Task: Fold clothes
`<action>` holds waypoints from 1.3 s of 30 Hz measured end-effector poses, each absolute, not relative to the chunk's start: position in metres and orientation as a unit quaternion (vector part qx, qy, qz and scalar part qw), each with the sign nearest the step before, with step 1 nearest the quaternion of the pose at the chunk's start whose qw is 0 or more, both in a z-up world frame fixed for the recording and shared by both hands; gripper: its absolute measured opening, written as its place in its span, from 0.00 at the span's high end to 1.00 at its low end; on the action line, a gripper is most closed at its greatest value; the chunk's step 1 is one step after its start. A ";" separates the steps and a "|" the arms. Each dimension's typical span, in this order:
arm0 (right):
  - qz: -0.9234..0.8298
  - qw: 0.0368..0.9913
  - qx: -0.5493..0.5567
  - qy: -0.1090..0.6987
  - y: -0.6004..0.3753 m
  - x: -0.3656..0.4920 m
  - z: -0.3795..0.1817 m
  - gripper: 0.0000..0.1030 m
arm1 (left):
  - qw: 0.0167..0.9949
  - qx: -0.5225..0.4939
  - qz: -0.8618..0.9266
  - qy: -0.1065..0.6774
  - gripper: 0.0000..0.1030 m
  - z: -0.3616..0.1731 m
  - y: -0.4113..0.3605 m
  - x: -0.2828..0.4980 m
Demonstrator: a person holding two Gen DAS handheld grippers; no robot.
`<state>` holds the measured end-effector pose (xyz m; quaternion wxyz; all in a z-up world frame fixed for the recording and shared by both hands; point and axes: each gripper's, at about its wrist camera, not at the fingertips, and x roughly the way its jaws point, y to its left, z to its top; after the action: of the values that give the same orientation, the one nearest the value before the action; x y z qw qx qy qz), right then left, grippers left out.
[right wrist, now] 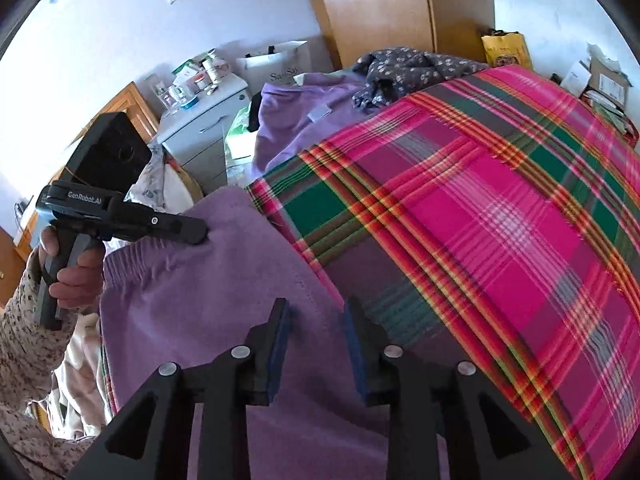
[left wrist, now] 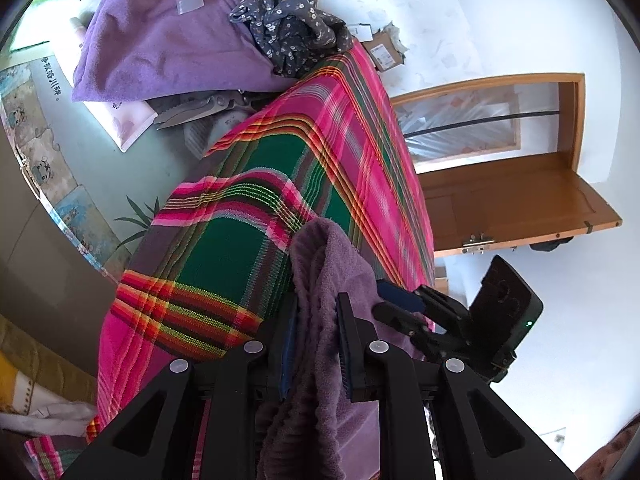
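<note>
A purple fleece garment [right wrist: 192,312] with a gathered waistband lies on the pink and green plaid cloth [right wrist: 480,220] that covers the bed. My left gripper [left wrist: 318,320] is shut on a bunched fold of this purple garment [left wrist: 328,264], which rises between its fingers. The right wrist view shows the left gripper [right wrist: 198,235] in a person's hand, nipping the waistband edge. My right gripper [right wrist: 318,314] stands open just above the flat purple fabric, with nothing pinched. In the left wrist view the right gripper [left wrist: 390,306] sits close beside the held fold.
A second purple garment [left wrist: 168,48] and a crumpled grey floral one [left wrist: 288,28] lie at the far end of the bed. Scissors [left wrist: 200,110] rest beside them. A wooden door [left wrist: 500,196], a cardboard box [left wrist: 384,54] and a white cabinet [right wrist: 204,128] with bottles stand around.
</note>
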<state>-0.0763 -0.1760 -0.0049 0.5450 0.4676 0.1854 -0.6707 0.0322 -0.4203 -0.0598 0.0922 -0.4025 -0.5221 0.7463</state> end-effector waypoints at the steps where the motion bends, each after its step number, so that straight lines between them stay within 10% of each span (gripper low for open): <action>1: -0.668 0.549 0.467 0.186 -0.177 -0.076 -0.006 0.70 | 0.092 -0.402 0.746 -0.522 0.82 -0.060 -0.420 0.032; 5: -0.663 0.557 0.461 0.192 -0.181 -0.075 -0.007 0.70 | 0.089 -0.401 0.747 -0.522 0.82 -0.059 -0.419 0.033; 7: -0.666 0.556 0.452 0.204 -0.183 -0.073 -0.007 0.91 | 0.088 -0.402 0.747 -0.522 0.82 -0.059 -0.419 0.032; 20: -0.718 0.516 0.410 0.223 -0.188 -0.072 -0.005 0.93 | 0.086 -0.405 0.748 -0.519 0.81 -0.058 -0.419 0.032; 39: -0.711 0.566 0.352 0.223 -0.161 0.037 0.025 0.56 | 0.071 -0.427 0.753 -0.496 0.81 -0.049 -0.416 0.028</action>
<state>0.0369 -0.1612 0.0254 0.5659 0.3525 0.2234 -0.7111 0.0280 -0.4156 -0.0494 0.0706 -0.4268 -0.4957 0.7531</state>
